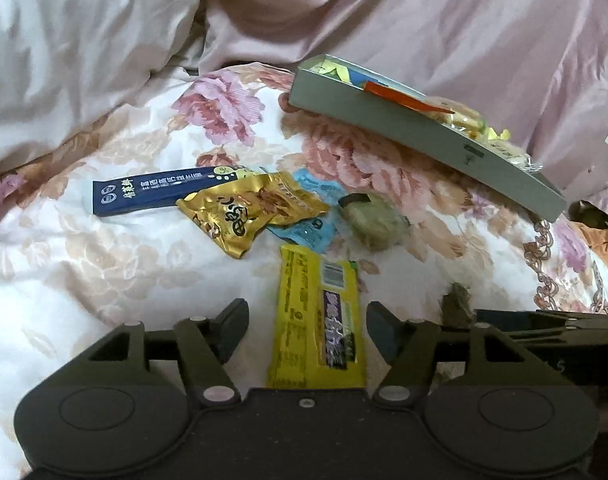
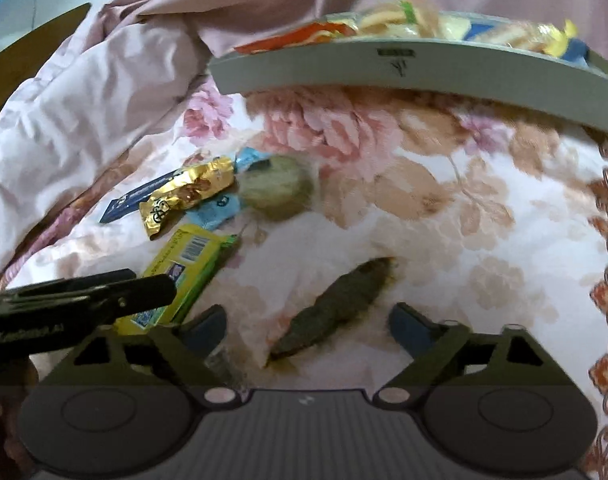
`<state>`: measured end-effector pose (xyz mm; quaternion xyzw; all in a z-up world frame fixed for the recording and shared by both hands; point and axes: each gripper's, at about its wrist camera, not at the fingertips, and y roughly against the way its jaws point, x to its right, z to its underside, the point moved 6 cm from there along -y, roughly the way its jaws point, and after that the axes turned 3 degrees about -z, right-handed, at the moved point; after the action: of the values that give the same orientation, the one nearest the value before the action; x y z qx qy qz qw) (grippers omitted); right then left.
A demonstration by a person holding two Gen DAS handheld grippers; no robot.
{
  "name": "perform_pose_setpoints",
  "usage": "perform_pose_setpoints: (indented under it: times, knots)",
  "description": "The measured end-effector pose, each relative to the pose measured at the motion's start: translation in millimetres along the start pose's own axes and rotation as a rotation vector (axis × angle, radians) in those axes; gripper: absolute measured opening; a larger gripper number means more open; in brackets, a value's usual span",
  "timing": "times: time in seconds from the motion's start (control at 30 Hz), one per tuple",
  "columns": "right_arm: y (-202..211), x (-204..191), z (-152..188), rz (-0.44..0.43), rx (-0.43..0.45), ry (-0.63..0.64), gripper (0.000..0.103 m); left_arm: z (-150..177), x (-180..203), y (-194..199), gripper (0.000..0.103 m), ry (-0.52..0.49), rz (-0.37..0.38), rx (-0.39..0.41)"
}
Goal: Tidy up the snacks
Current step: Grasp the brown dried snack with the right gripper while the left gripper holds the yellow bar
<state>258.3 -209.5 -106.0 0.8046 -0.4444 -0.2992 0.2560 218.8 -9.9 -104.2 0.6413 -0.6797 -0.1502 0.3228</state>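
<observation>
Yellow packet (image 1: 318, 320) between open left hand-held gripper (image 1: 308, 312) — maybe untouched

A grey box (image 2: 424, 70) runs off the right edge of the right wrist view, its snack contents smeared by motion blur and unreadable. A light-blue packet (image 1: 316, 216) lies mostly buried under a gold wrapper (image 1: 247, 210), which also covers one end of a navy stick pack (image 1: 151, 196). The lower end of a yellow bar (image 1: 316, 320) disappears behind the left gripper (image 1: 308, 316) body. A dark green packet (image 1: 456, 304) shows only its tip there; its print is illegible in either view.
</observation>
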Motion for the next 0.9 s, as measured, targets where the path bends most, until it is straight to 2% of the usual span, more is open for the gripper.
perform_pose_setpoints:
  times: [0.07,0.1,0.13,0.23,0.37,0.5,0.57,0.7,0.77,0.8,0.87,0.9]
  knots:
    - [1.8,1.7,-2.8,-0.014,0.017,-0.018,0.069,0.2,0.0,-0.6,0.068,-0.016,0.000,0.001]
    - [2.9,3.4,-4.3,-0.034,0.024,-0.043,0.057,0.5,0.8,-0.6,0.068,-0.028,-0.001,0.001]
    - [2.1,5.1,-5.8,-0.056,0.029,-0.073,0.052,0.8,1.5,-0.6,0.068,-0.039,-0.004,0.002]
    - [0.1,10.8,-8.0,-0.099,0.034,-0.132,0.048,2.3,4.6,-0.4,0.070,-0.077,-0.011,0.000]
    - [-0.7,14.6,-10.5,-0.157,0.035,-0.189,0.048,5.2,10.5,-2.3,0.074,-0.137,-0.021,-0.010]
    - [-4.2,16.8,-11.2,-0.232,0.037,-0.257,0.050,14.4,24.3,-6.3,0.076,-0.288,-0.076,-0.022]
    - [-6.7,17.2,-11.5,-0.288,0.034,-0.296,0.049,14.6,25.0,-6.7,0.076,-0.293,-0.080,-0.023]
    - [-10.8,14.0,-11.6,-0.329,0.034,-0.312,0.048,12.8,19.0,-5.4,0.061,-0.264,-0.093,-0.022]
    - [-13.7,9.2,-11.6,-0.320,0.026,-0.283,0.047,12.6,17.8,-5.3,0.060,-0.259,-0.095,-0.022]
    - [-14.0,7.0,-11.0,-0.307,0.028,-0.265,0.045,12.2,18.5,-6.3,0.060,-0.261,-0.096,-0.023]
    - [-14.2,2.5,-10.5,-0.276,0.039,-0.227,0.034,12.1,17.6,-6.1,0.060,-0.268,-0.099,-0.021]
    - [-14.0,1.0,-10.8,-0.254,0.046,-0.211,0.023,11.8,17.1,-6.2,0.060,-0.268,-0.099,-0.020]
